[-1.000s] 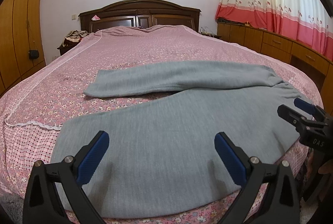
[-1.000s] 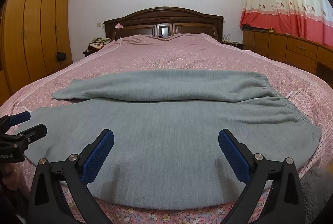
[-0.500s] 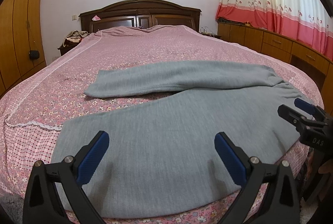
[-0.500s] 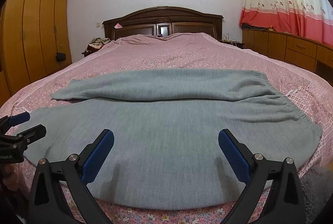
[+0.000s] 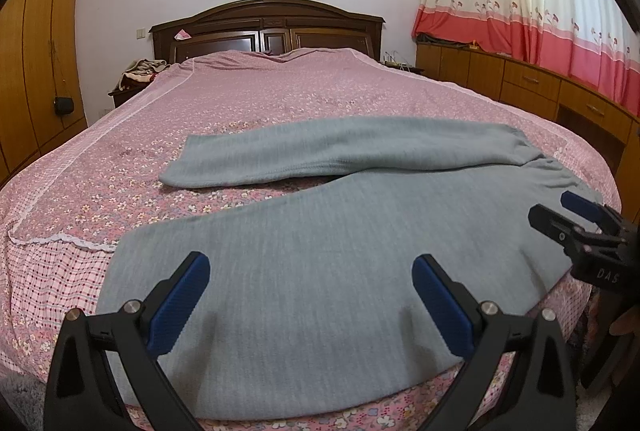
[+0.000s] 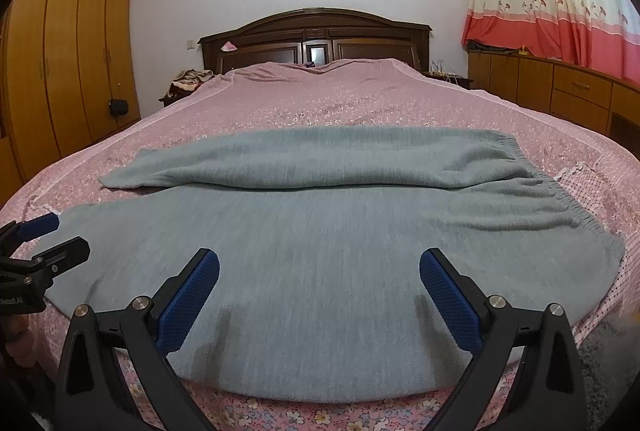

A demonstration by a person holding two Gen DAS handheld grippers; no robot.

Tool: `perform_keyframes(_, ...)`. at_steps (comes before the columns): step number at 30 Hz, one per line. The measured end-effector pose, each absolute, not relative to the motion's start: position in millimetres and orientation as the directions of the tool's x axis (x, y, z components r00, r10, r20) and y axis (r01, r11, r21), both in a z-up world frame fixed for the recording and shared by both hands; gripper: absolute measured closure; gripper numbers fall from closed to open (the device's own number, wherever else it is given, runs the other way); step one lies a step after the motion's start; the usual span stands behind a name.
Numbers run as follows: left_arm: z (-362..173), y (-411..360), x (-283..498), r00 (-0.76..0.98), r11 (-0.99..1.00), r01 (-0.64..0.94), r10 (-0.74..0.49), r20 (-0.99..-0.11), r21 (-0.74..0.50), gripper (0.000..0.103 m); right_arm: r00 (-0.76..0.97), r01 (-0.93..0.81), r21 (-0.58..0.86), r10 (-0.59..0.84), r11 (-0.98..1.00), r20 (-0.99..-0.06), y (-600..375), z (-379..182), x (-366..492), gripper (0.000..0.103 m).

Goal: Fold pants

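Grey pants [image 5: 320, 255] lie flat across the near end of the bed, legs to the left, elastic waistband [image 6: 560, 199] to the right; they also show in the right wrist view [image 6: 320, 251]. The far leg [image 5: 320, 151] angles away from the near leg. My left gripper [image 5: 310, 295] is open and empty, just above the near leg by the bed's front edge. My right gripper [image 6: 318, 291] is open and empty above the pants' near edge toward the waist. Each gripper shows in the other's view: the right [image 5: 576, 219], the left [image 6: 44, 239].
The bed [image 5: 280, 91] has a pink floral cover and a dark wooden headboard [image 5: 264, 27]. Wardrobes [image 6: 60, 63] stand at the left. Low wooden cabinets [image 5: 540, 91] under red and cream curtains run along the right. A pile of clothes [image 5: 140, 69] sits beside the headboard.
Both grippers have held almost still. The right wrist view has shifted very slightly; the pants have not moved.
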State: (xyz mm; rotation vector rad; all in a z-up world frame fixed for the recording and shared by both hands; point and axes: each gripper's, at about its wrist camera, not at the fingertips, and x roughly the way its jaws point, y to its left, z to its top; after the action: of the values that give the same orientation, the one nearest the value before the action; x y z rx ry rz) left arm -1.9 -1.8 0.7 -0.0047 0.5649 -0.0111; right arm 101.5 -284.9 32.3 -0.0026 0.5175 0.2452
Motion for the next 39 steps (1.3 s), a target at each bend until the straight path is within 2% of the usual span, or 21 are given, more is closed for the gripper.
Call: perform_keyframes(39, 1.0, -0.1, 1.9, 0.841, 1.000, 0.008, -0.012, -0.540, -0.009, 0.000, 0.835, -0.231, 0.060, 0.230, 0.971, -0.501, -284.2, 30.5, 101.9, 0.001)
